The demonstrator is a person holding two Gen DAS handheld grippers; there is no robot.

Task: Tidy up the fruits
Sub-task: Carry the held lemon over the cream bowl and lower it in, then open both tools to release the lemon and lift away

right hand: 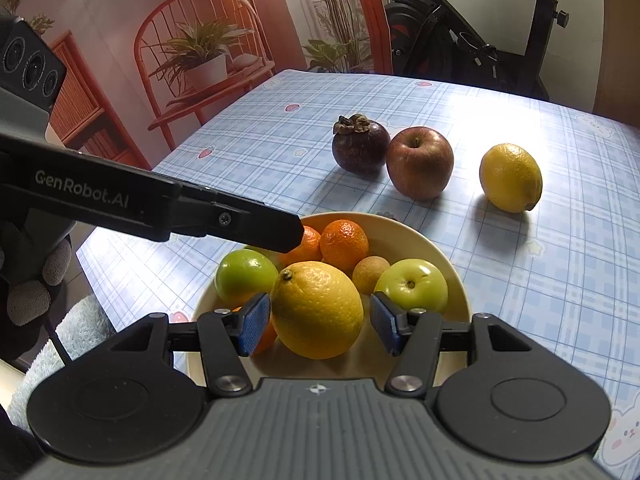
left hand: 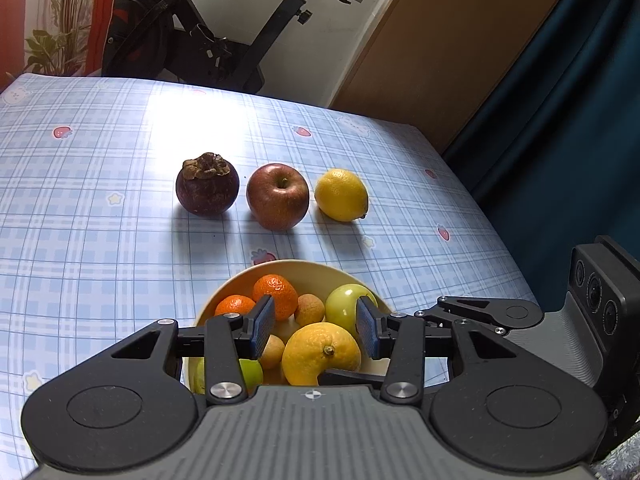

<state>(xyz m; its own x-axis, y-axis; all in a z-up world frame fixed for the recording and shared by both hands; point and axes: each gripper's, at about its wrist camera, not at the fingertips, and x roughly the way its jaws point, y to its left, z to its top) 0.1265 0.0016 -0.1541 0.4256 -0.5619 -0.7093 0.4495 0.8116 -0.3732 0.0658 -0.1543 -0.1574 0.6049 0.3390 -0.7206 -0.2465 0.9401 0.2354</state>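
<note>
A cream bowl point(left hand: 304, 266) point(right hand: 432, 248) at the table's near edge holds two mandarins point(right hand: 344, 245), green apples point(right hand: 412, 285), a small brown fruit point(right hand: 370, 274) and a big yellow lemon point(left hand: 320, 354) point(right hand: 316, 310). My right gripper point(right hand: 320, 328) stands open around that lemon: the left pad is right at its skin, and a small gap shows at the right pad. My left gripper point(left hand: 316, 330) point(right hand: 292, 236) hovers open over the bowl, gripping nothing. Beyond the bowl, a mangosteen point(left hand: 208, 186) point(right hand: 360, 144), a red apple point(left hand: 277, 196) point(right hand: 420, 162) and a second lemon point(left hand: 341, 195) point(right hand: 511, 178) sit in a row.
The blue plaid tablecloth point(left hand: 80, 200) point(right hand: 580, 280) has bare stretches left and right of the fruit. An exercise bike point(left hand: 224, 40) stands behind the far edge, a dark blue curtain point(left hand: 560, 140) to the right. A gloved hand point(right hand: 28, 300) holds the left gripper.
</note>
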